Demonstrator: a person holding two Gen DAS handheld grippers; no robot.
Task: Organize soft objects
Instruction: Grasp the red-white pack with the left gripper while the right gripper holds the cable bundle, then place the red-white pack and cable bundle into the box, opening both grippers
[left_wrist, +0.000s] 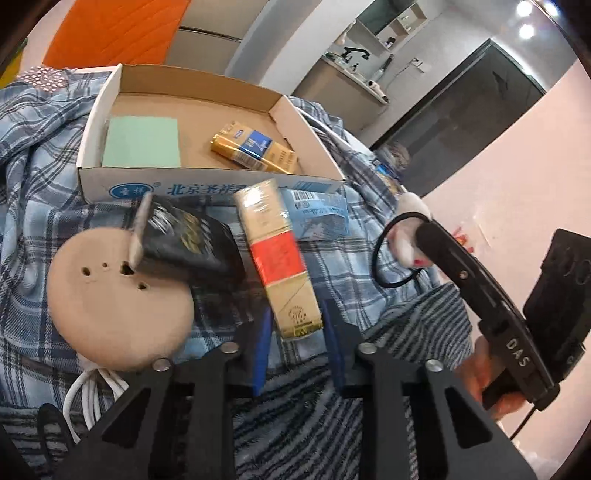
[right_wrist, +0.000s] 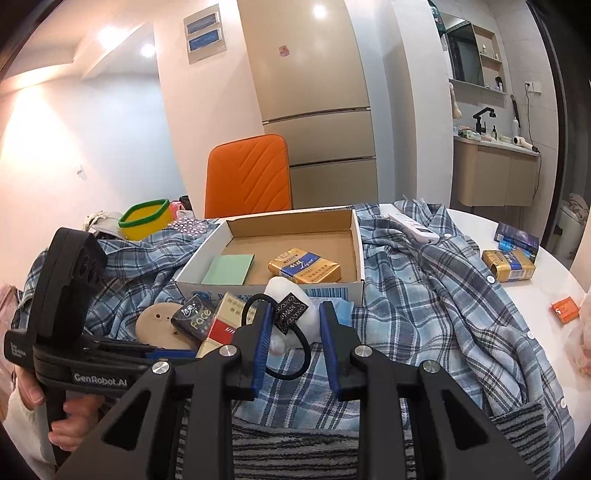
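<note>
A red and gold cigarette pack (left_wrist: 280, 258) lies on the blue plaid shirt (left_wrist: 40, 206) in front of the cardboard box (left_wrist: 96, 122). My left gripper (left_wrist: 297, 347) is shut on the pack's near end, with a blue pad on each side. My right gripper (right_wrist: 293, 339) is shut on a white fluffy hair tie (right_wrist: 291, 295) with a black elastic loop and a dark tag, held just above the shirt. In the left wrist view the right gripper (left_wrist: 417, 240) shows at the right with the hair tie (left_wrist: 404, 247). The box holds a green pad (left_wrist: 142, 142) and a gold-blue pack (left_wrist: 255, 147).
A black tissue pack (left_wrist: 192, 240), a round beige disc (left_wrist: 118, 299) and a white cable (left_wrist: 88, 391) lie left of the held pack. A striped towel (left_wrist: 295, 424) is nearest. Beyond are an orange chair (right_wrist: 247, 177), a yellow tub (right_wrist: 146, 219) and more packs (right_wrist: 508, 264) at the right.
</note>
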